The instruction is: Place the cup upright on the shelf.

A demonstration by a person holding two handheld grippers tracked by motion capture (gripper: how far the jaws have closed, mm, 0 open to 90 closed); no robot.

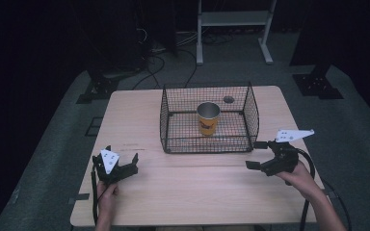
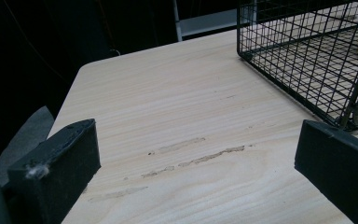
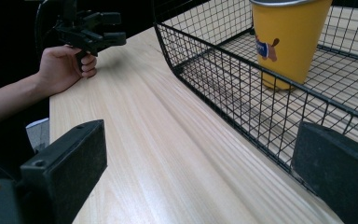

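Note:
A yellow cup [image 1: 208, 118] with a silver rim stands upright inside a black wire basket [image 1: 173, 144] at the table's middle back. In the right gripper view the cup [image 3: 286, 42] shows a small blue and brown print, behind the basket's wire wall [image 3: 223, 88]. My left gripper [image 1: 122, 161] rests open on the table at the front left, nothing between its jaws. My right gripper [image 1: 256, 155] is open near the basket's front right corner, also holding nothing. The left gripper [image 3: 105, 32] and its hand appear far off in the right gripper view.
The wooden table [image 1: 192, 192] has faint scuff marks [image 2: 196, 156] in front of the left gripper. A dark round hole [image 1: 228, 99] sits in the tabletop behind the basket. A white metal frame [image 1: 233, 19] stands on the floor beyond the table.

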